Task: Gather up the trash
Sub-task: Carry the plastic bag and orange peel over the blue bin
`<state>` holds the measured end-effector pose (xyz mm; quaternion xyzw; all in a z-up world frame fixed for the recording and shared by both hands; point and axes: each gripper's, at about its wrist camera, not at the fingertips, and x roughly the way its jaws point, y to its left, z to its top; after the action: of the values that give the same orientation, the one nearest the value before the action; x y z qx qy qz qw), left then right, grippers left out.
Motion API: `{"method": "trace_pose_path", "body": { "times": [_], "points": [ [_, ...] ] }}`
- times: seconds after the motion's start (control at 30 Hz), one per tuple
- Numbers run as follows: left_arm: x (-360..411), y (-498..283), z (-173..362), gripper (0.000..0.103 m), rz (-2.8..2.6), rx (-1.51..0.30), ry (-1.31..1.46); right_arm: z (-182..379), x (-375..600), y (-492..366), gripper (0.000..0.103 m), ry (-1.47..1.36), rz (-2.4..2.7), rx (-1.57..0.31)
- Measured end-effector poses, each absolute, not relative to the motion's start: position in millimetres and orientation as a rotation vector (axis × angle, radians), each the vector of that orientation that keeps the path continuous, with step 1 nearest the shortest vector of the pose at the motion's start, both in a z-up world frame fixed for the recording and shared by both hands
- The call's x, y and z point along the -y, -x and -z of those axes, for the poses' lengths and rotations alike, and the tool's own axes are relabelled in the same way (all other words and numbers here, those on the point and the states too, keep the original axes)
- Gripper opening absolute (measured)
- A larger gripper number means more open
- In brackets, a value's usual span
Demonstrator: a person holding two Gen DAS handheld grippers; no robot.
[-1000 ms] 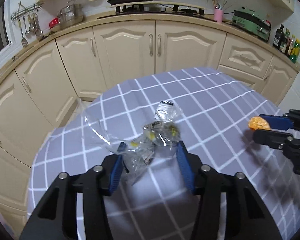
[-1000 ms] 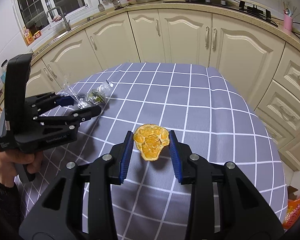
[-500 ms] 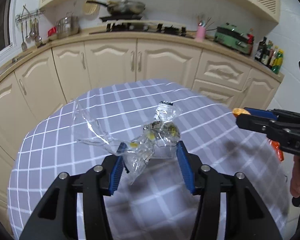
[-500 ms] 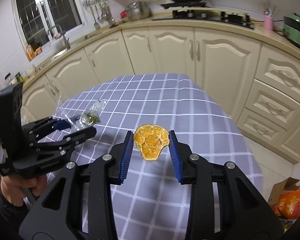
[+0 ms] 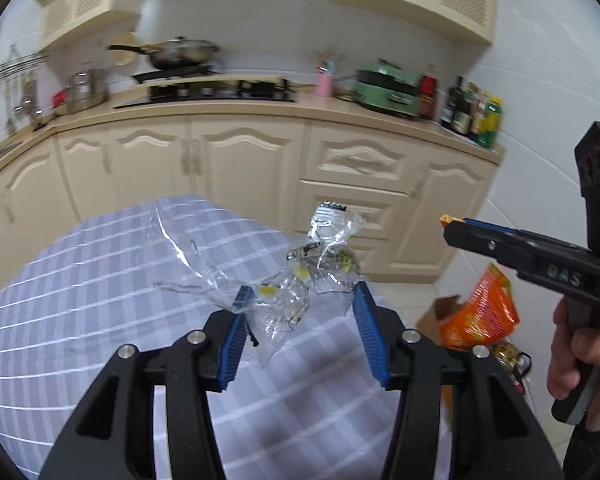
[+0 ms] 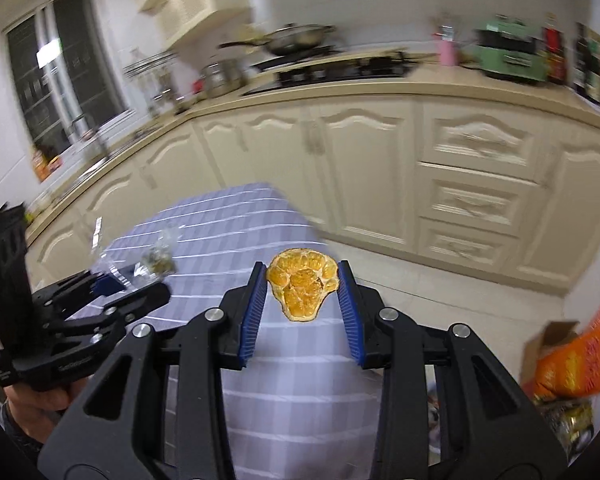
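Observation:
My left gripper (image 5: pixel 300 292) is shut on a crumpled clear plastic wrapper (image 5: pixel 292 284) with yellow and black print, held above the table's right end. In the right wrist view that wrapper (image 6: pixel 156 260) shows at the left, in the left gripper (image 6: pixel 136 284). An orange peel (image 6: pixel 302 286) sits pinched between the blue pads of my right gripper (image 6: pixel 302 270), beyond the table's far edge. The right gripper (image 5: pixel 452 228) enters the left wrist view from the right, held by a hand (image 5: pixel 576 356), with a sliver of peel (image 5: pixel 446 220) at its tip.
A table with a grey-blue checked cloth (image 5: pixel 100 320) lies below. On the floor to the right stands a cardboard box (image 6: pixel 548 340) with an orange bag (image 5: pixel 480 312) and other rubbish. Cream kitchen cabinets (image 5: pixel 244 168) and a worktop with a stove run along the far wall.
Both grippers have swung to the right and risen a little, each carrying its piece. The floor box with the orange bag has come into view.

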<state>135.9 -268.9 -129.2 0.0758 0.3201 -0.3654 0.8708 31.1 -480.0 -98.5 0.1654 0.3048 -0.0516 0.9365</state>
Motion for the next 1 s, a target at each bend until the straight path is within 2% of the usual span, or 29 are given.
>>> {"method": "trace_pose_path", "body": {
  "times": [0.27,0.5,0.8,1.0],
  "points": [
    [369,-81,156,0.050,0.912,-0.741,-0.204,135,579,36,0.035,-0.464,0.310,-0.656],
    [446,-39,198,0.051,0.994,-0.825,-0.303,194,643,67,0.035,-0.602,0.400,-0.728],
    [517,-27,282,0.051,1.002,-1.031,-0.357,269,694,85,0.035,-0.780,0.432,-0.814],
    [548,-39,340,0.052,0.960,-1.159,-0.406,298,712,80,0.035,-0.844,0.427,-0.841]
  ]
}}
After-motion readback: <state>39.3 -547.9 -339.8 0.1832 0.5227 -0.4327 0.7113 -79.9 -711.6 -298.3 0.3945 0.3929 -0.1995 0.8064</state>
